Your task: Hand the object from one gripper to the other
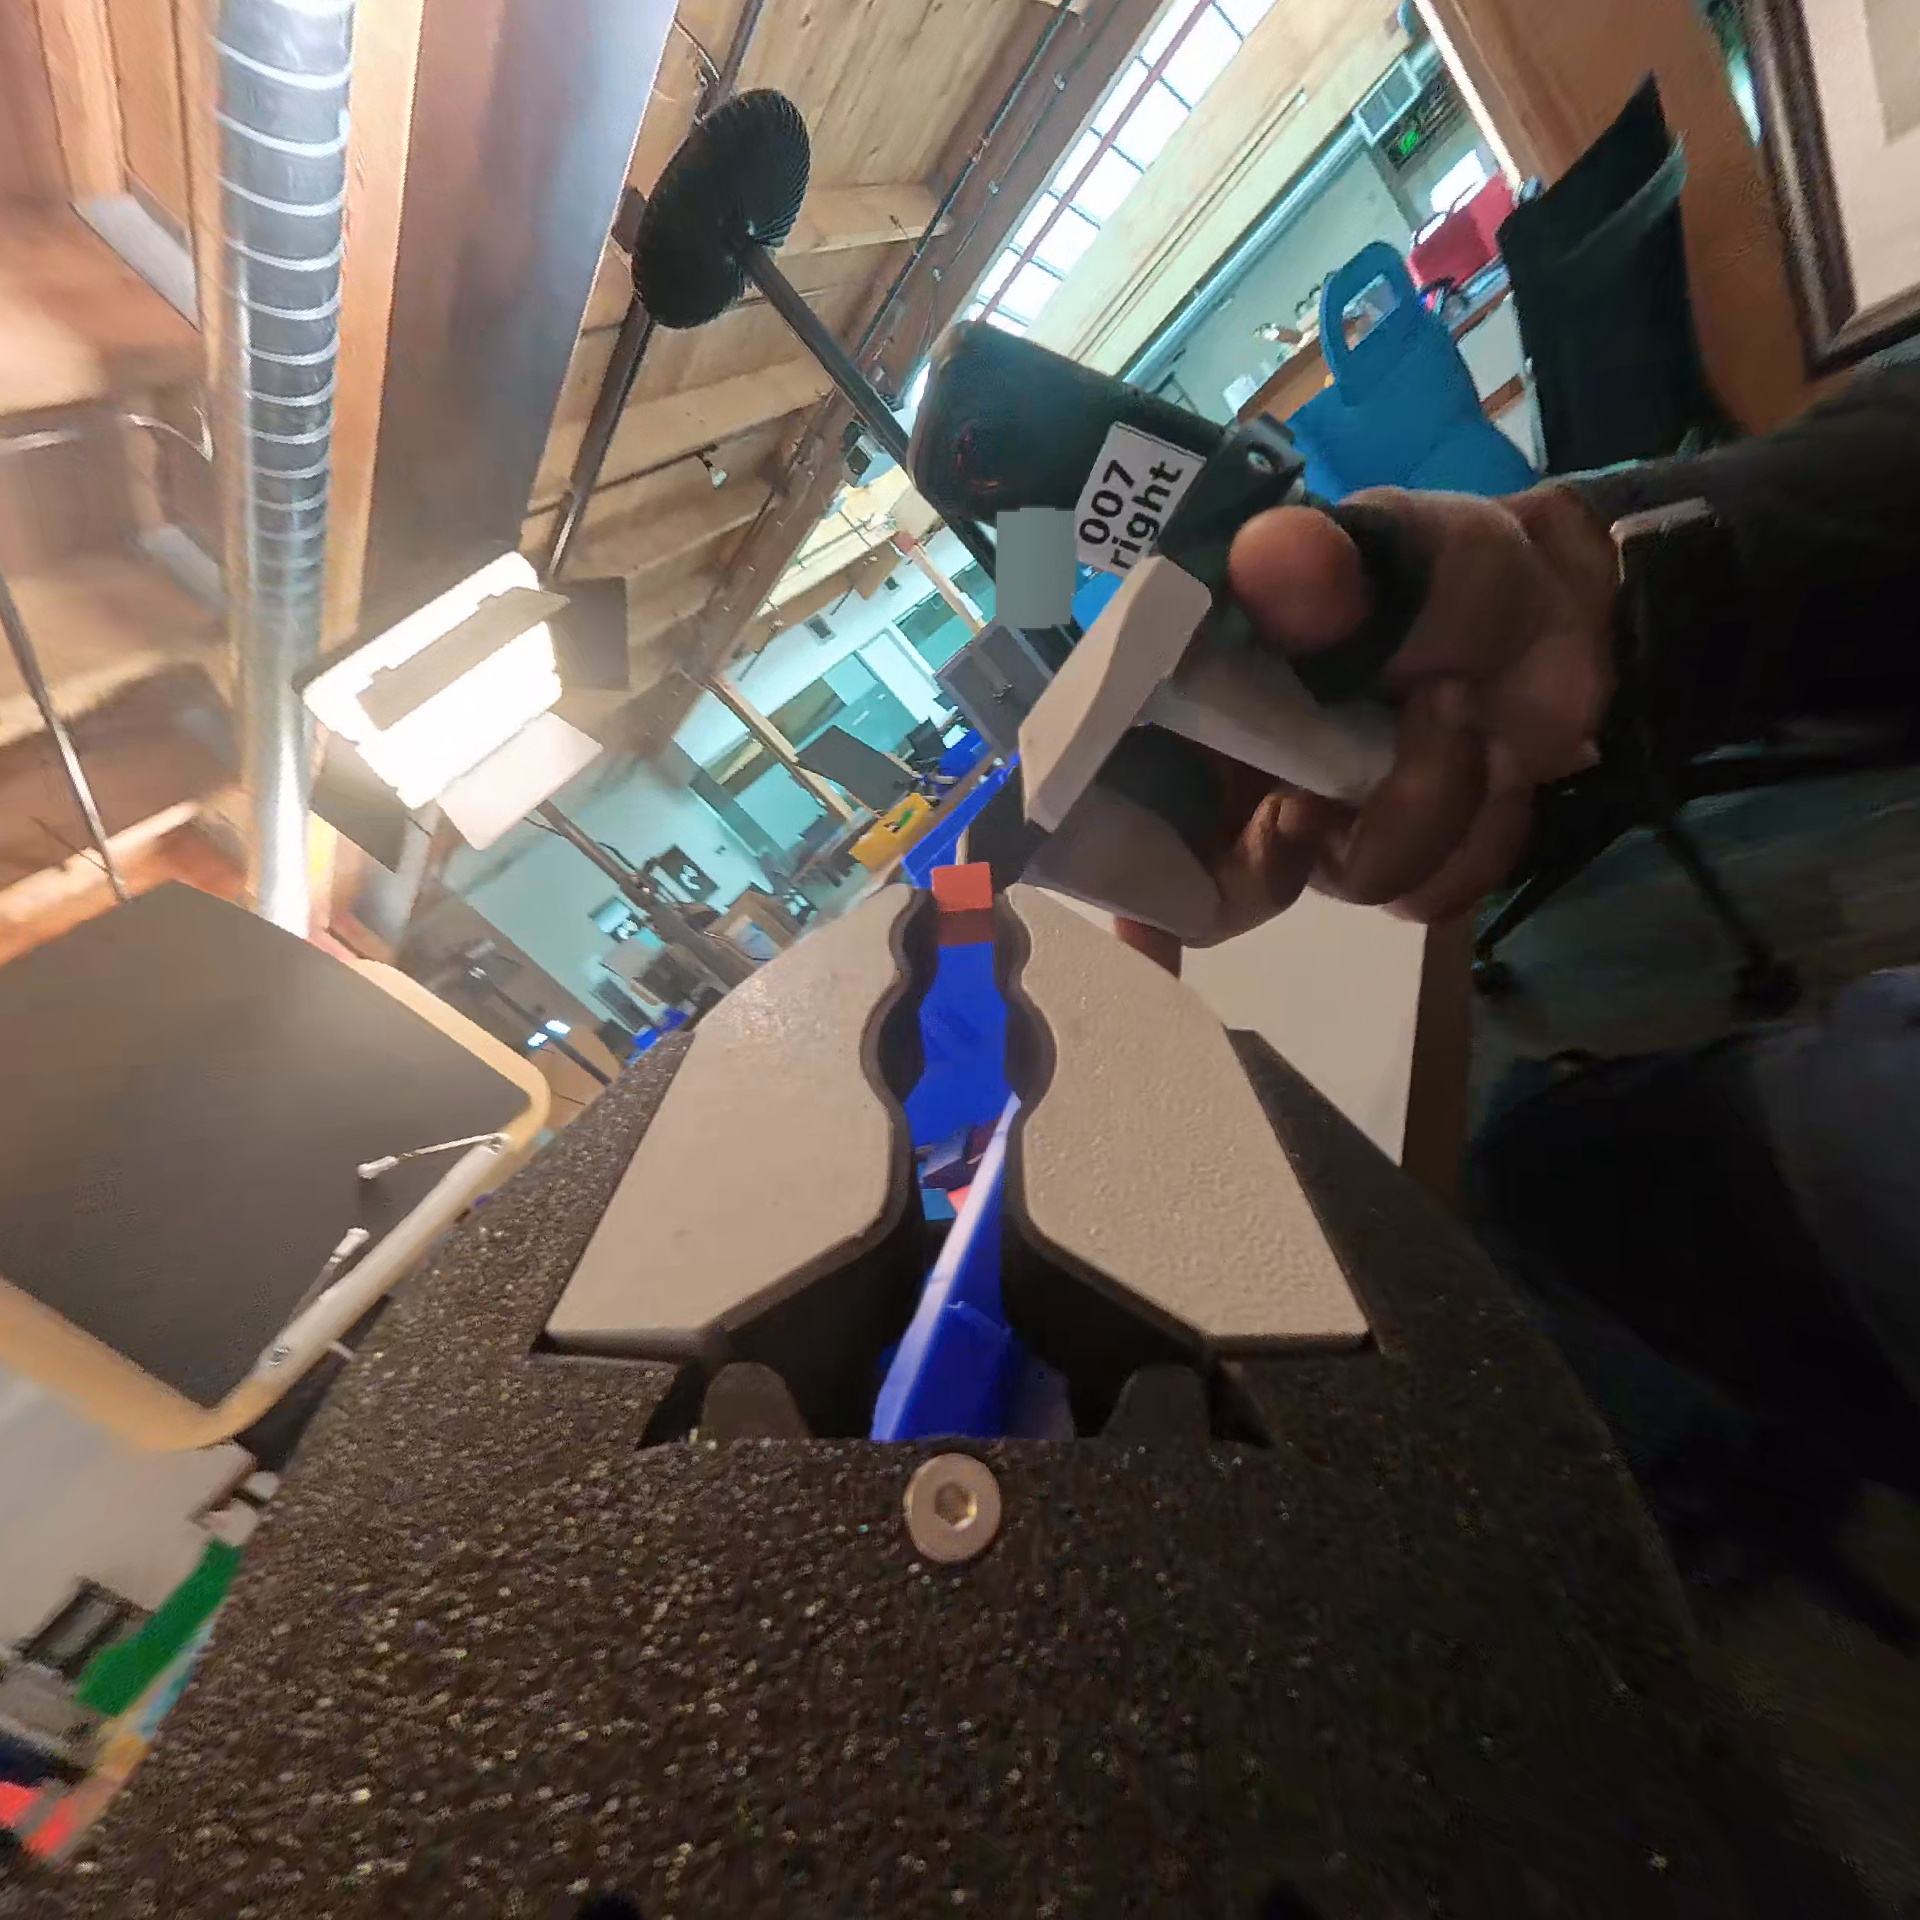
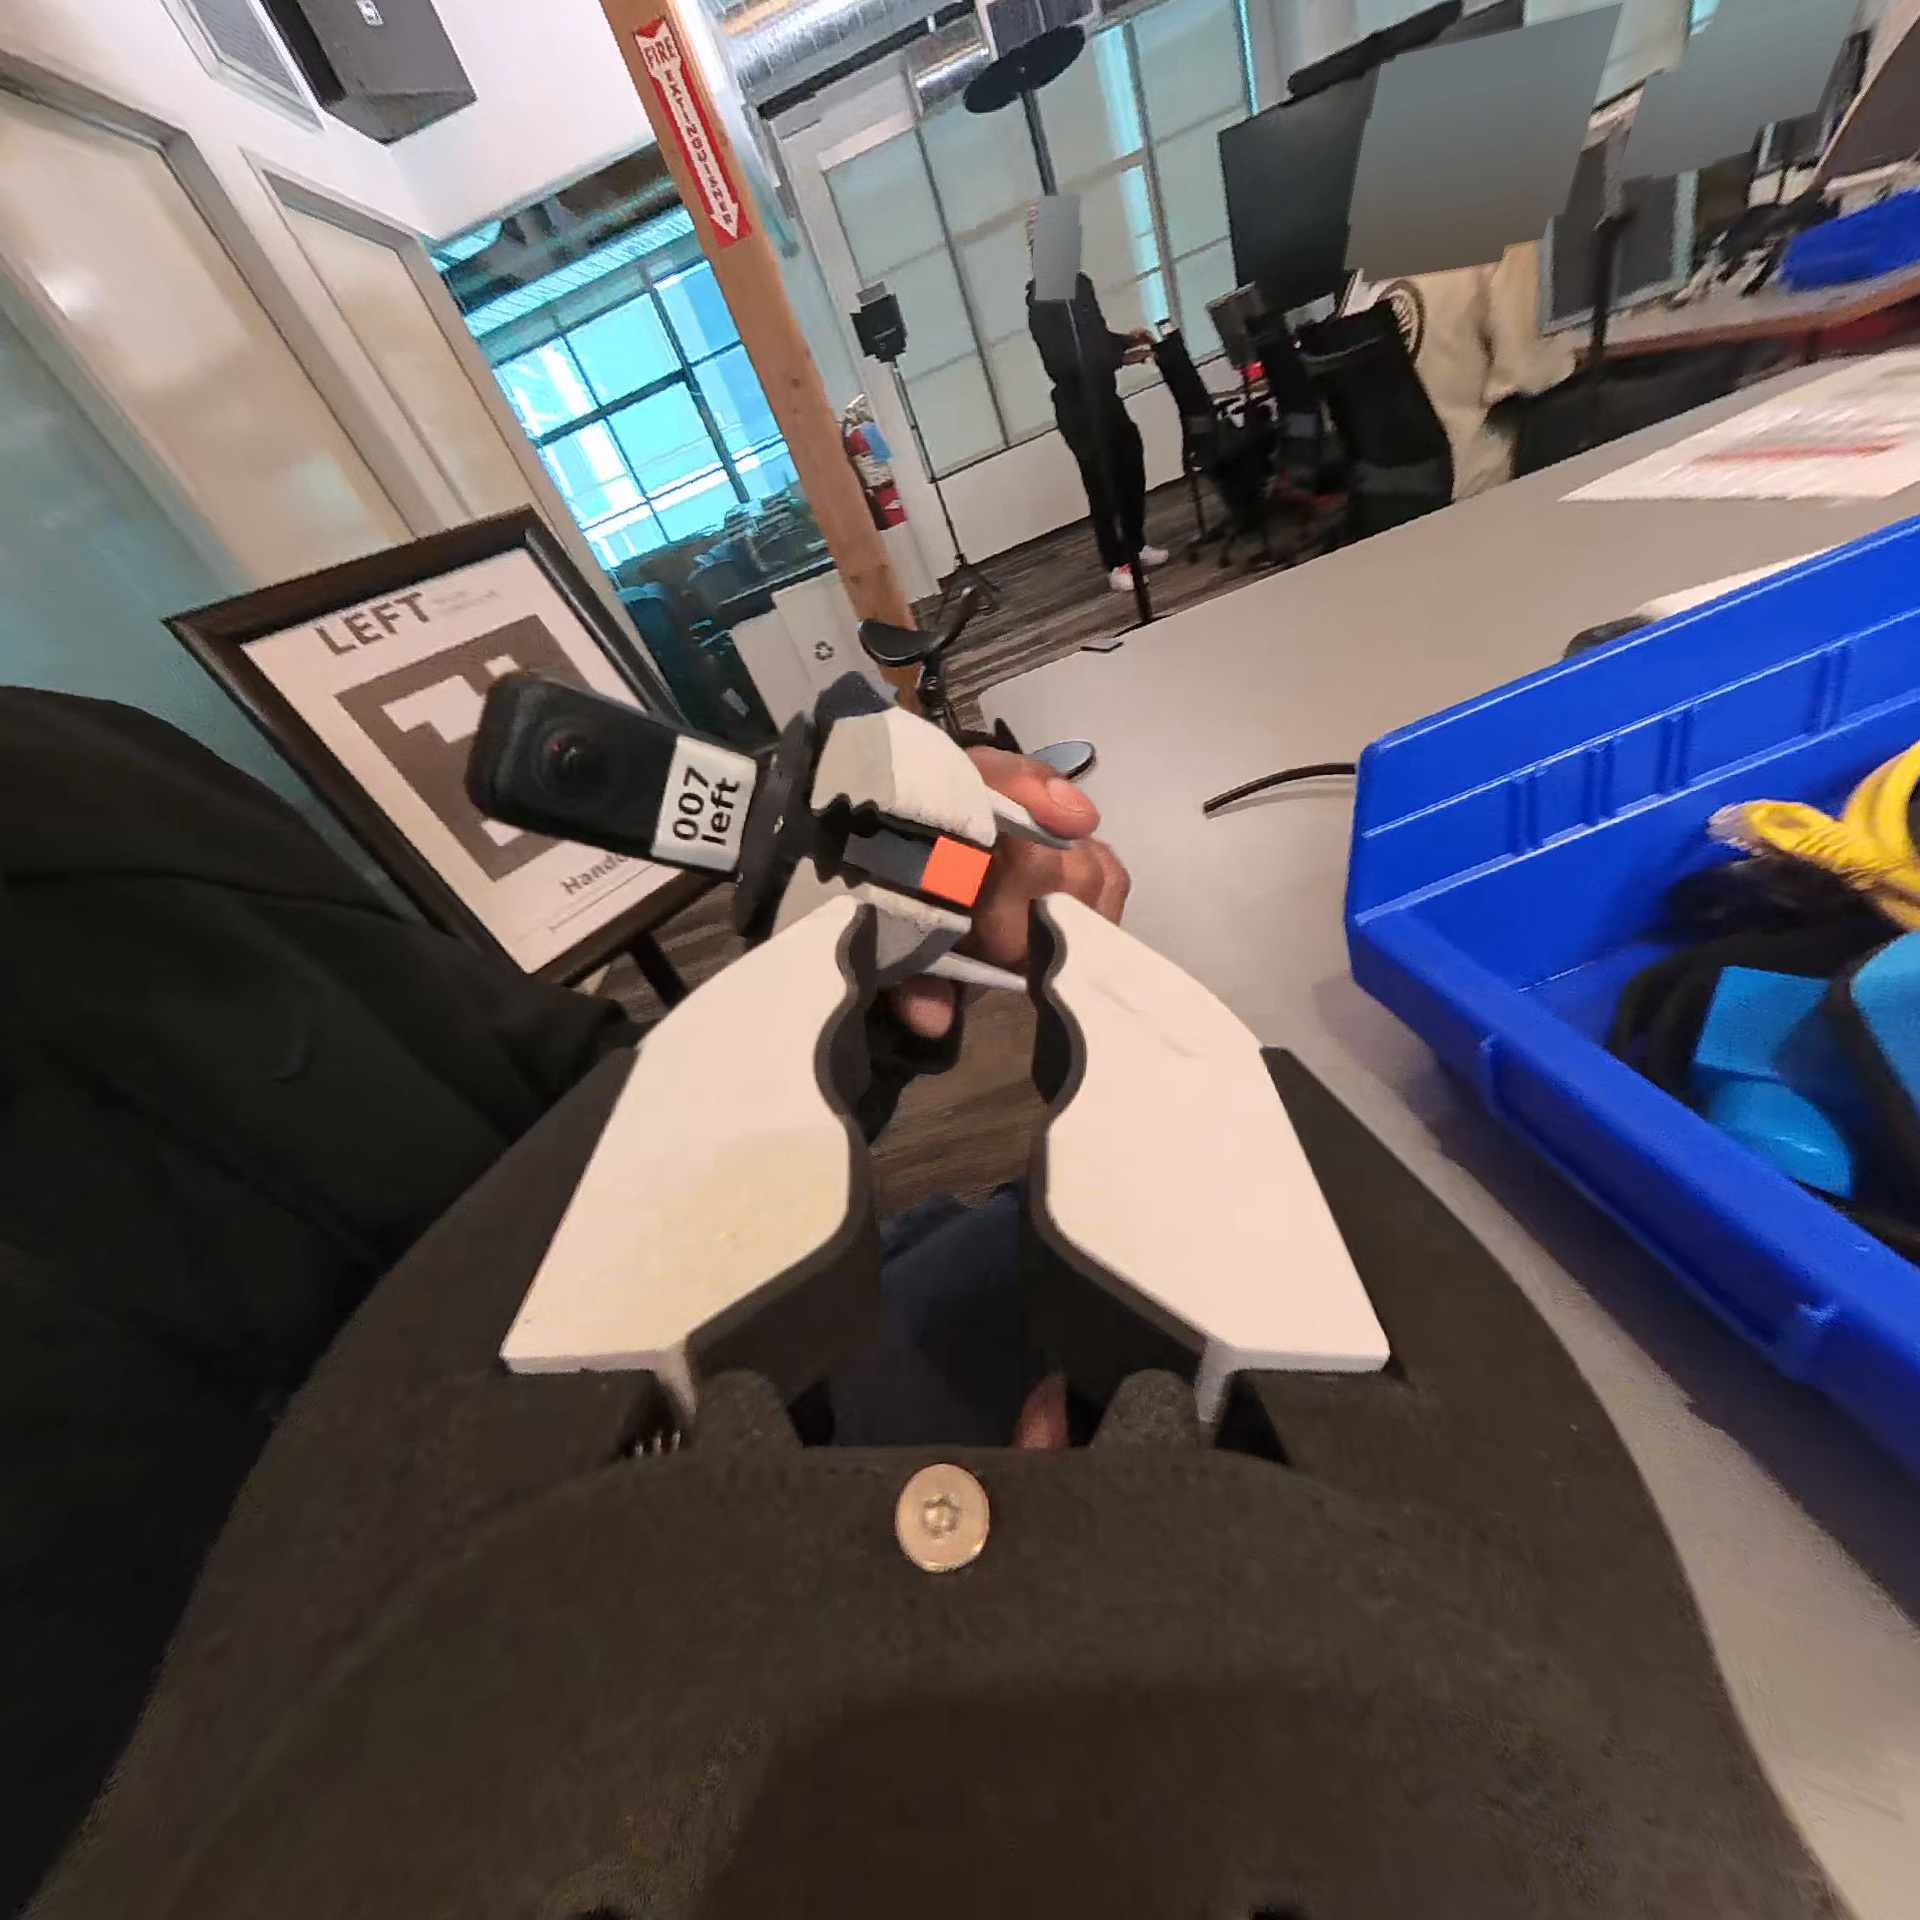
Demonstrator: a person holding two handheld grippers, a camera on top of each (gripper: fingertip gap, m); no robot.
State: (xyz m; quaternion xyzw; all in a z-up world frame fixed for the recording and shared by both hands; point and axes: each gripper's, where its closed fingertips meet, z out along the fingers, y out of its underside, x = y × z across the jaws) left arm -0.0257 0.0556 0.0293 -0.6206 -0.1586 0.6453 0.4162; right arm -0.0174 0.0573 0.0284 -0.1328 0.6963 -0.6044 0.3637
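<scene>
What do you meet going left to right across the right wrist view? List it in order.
Dark sleeve → framed sign → camera on the left gripper → orange-tipped block in the left gripper → blue bin → yellow item inside it.

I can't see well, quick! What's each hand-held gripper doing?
Left hand-held gripper: closed on the orange-ended block.
Right hand-held gripper: open, holding nothing.
</scene>
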